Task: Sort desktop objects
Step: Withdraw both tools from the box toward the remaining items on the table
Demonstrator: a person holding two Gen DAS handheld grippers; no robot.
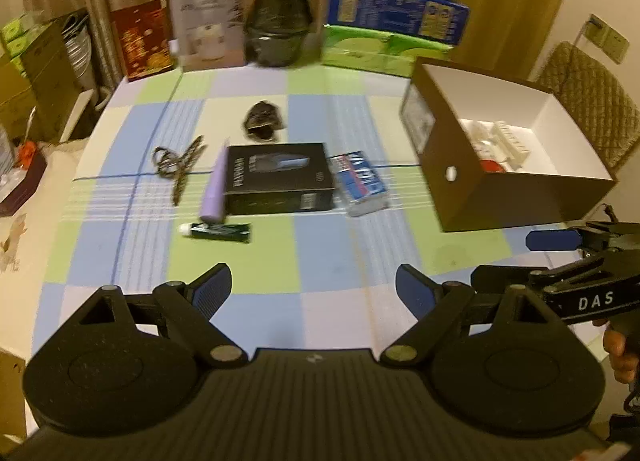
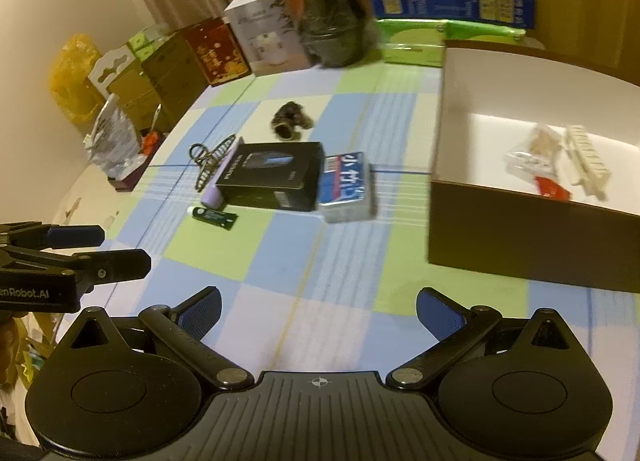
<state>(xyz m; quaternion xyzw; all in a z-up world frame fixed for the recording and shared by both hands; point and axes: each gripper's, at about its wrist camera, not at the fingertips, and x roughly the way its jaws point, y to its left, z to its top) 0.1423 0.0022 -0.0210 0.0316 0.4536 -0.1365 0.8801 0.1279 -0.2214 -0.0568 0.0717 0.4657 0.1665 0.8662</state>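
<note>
Both tongs (image 1: 314, 289) (image 2: 319, 311) hang released over bare checked cloth (image 1: 320, 261); black box (image 1: 279, 177) fronts dark clump (image 1: 262, 121).

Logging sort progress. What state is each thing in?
Left gripper: open, empty.
Right gripper: open, empty.
Brown box: open, some items inside.
Black box: closed, flat on table.
Green tube: capped, lying flat.
Blue pack: lying on table.

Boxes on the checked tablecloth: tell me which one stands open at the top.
The large brown cardboard box with white inside walls, at the table's right: open-topped, small items inside. The flat black box and blue packet are closed.
</note>
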